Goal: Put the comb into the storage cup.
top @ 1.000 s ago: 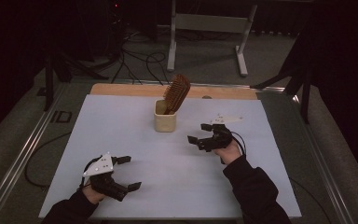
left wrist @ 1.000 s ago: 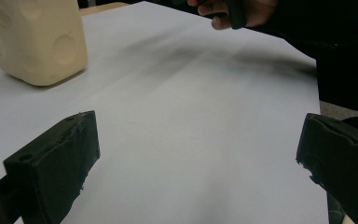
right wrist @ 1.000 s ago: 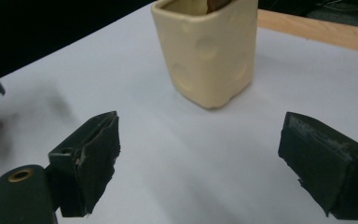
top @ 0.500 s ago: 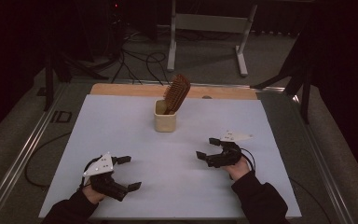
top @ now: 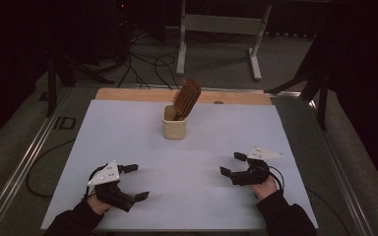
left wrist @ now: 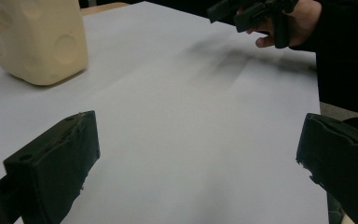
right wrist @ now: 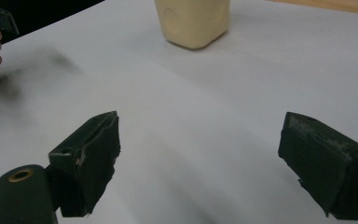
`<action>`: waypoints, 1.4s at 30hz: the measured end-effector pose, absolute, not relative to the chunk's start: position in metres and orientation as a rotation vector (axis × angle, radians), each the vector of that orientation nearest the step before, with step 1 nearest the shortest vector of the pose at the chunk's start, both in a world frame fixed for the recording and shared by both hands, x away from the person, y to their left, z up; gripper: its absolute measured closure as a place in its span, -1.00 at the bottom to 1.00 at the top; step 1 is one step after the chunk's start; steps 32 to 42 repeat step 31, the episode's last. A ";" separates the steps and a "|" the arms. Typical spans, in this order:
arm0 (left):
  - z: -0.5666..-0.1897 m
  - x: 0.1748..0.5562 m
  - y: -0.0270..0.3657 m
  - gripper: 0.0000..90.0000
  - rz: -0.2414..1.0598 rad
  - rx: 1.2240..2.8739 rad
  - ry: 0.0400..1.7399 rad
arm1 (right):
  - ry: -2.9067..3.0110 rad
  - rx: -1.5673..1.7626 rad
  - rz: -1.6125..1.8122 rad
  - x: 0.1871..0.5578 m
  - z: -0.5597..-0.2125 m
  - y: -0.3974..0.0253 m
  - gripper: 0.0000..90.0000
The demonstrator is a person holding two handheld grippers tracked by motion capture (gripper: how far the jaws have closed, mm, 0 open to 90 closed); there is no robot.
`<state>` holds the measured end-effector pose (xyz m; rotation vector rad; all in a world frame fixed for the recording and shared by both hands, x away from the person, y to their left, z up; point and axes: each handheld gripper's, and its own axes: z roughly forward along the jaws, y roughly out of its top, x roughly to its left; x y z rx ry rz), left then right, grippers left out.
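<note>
I have the left gripper point(top: 134, 182) low at the near left of the white surface point(top: 128, 132), its jaws spread wide with nothing between them. The right gripper point(top: 232, 164) sits at the near right, also with its jaws wide apart and holding nothing. Both point inward across the surface, and the two are well apart from each other.

Toward the far middle of the surface stands a small cream cup point(top: 174, 126), squarish with rounded corners and shallow round dimples pressed into its sides, which I can make out in the left gripper view point(left wrist: 37, 37). In the right gripper view the cup point(right wrist: 193, 21) shows as a plain pale block with a soft shadow under it. A brown wooden hairbrush point(top: 186, 98) stands in the cup, handle down, its oval head leaning toward the right and rising well above the rim; rows of bristles face left.

Both grippers are well short of the cup. In the left gripper view I see the person's other hand point(left wrist: 289, 23) holding its gripper across the surface. A strip of bare wood point(top: 128, 94) runs along the far edge.
</note>
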<state>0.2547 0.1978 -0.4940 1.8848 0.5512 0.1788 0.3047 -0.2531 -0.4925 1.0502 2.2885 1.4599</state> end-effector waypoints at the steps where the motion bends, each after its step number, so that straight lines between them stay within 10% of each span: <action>1: -0.494 0.255 0.198 -1.00 0.179 1.885 0.551 | 2.279 1.055 1.462 0.303 -0.492 -0.256 -0.73; 42: -0.495 0.256 0.197 -1.00 0.179 1.893 0.553 | 2.220 1.049 1.409 0.274 -0.506 -0.273 -0.71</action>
